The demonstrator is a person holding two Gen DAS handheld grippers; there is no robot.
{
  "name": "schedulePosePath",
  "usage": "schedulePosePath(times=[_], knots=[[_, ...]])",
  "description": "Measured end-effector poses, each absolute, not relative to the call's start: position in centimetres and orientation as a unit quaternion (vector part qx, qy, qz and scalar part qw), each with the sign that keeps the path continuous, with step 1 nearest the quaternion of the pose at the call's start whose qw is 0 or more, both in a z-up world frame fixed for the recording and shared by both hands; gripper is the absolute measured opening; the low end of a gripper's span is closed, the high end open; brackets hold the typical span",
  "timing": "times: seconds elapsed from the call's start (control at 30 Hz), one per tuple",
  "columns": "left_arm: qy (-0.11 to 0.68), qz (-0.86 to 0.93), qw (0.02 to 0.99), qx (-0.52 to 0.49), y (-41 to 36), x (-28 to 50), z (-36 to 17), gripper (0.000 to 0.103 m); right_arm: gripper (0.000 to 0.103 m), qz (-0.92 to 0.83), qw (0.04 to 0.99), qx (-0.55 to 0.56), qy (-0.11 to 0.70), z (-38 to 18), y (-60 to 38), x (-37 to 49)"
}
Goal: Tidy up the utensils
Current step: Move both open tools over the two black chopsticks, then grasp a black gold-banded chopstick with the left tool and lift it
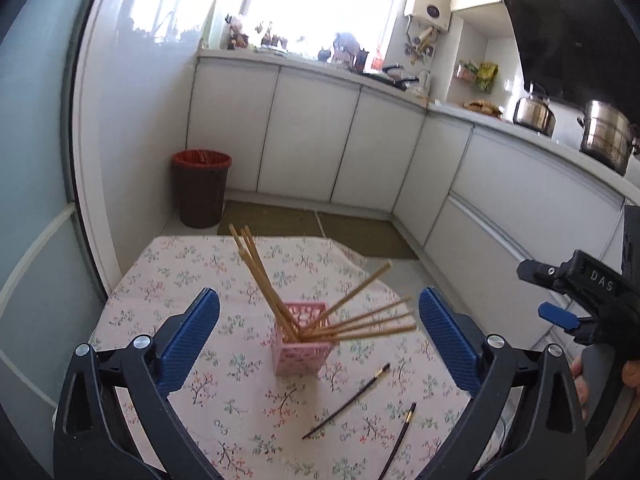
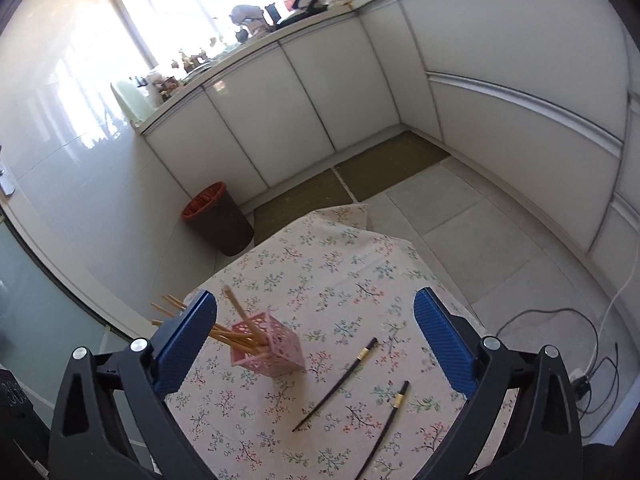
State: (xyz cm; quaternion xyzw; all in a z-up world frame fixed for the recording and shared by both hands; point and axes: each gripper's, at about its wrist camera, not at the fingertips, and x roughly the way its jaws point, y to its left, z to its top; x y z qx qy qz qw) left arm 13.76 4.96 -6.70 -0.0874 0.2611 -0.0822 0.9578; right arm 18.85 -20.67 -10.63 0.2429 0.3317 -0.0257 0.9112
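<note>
**Both grippers hovering open above table, two black chopsticks lying loose**

Left gripper (image 1: 319,326) is hanging above the floral tablecloth (image 1: 168,280) with its blue pads (image 1: 188,344) spread wide, gripping nothing. The pink lattice holder (image 1: 301,340) is sitting between those pads and below them, near the middle of the view. Bamboo chopsticks (image 1: 260,276) are standing in it, one bunch leaning left, another fanning out to the right.

To the right of the holder, two black chopsticks are lying flat on the cloth, apart from each other: the longer-looking one (image 1: 347,406) nearer the holder, the second (image 1: 400,436) closer to the left gripper's right finger.

Right gripper (image 2: 315,340) is also hanging wide open and empty. From its camera, the holder (image 2: 268,346) is sitting just beside its left pad (image 2: 184,344), while both black chopsticks (image 2: 336,386) (image 2: 384,428) are lying below the gap between the pads, toward the right one. Neither is touching the gripper.
</note>
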Motion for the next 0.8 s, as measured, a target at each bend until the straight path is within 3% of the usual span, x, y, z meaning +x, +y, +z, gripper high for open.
schedulePosePath(times=[0.33,0.6,0.8], knots=[[0.456,-0.136,0.879,0.027,-0.2,17.3,-20.8,0.094,0.096,-0.107,0.845,0.301,0.429,-23.6,-28.0,15.4],[0.49,-0.171,0.85,0.086,-1.8,18.2,-26.7,0.088,0.096,-0.101,0.851,0.25,0.451,-26.5,-27.6,15.8],[0.511,-0.176,0.836,0.098,-2.0,19.2,-28.6,0.064,0.096,-0.098,0.856,0.229,0.453,-26.4,-26.8,15.9]])
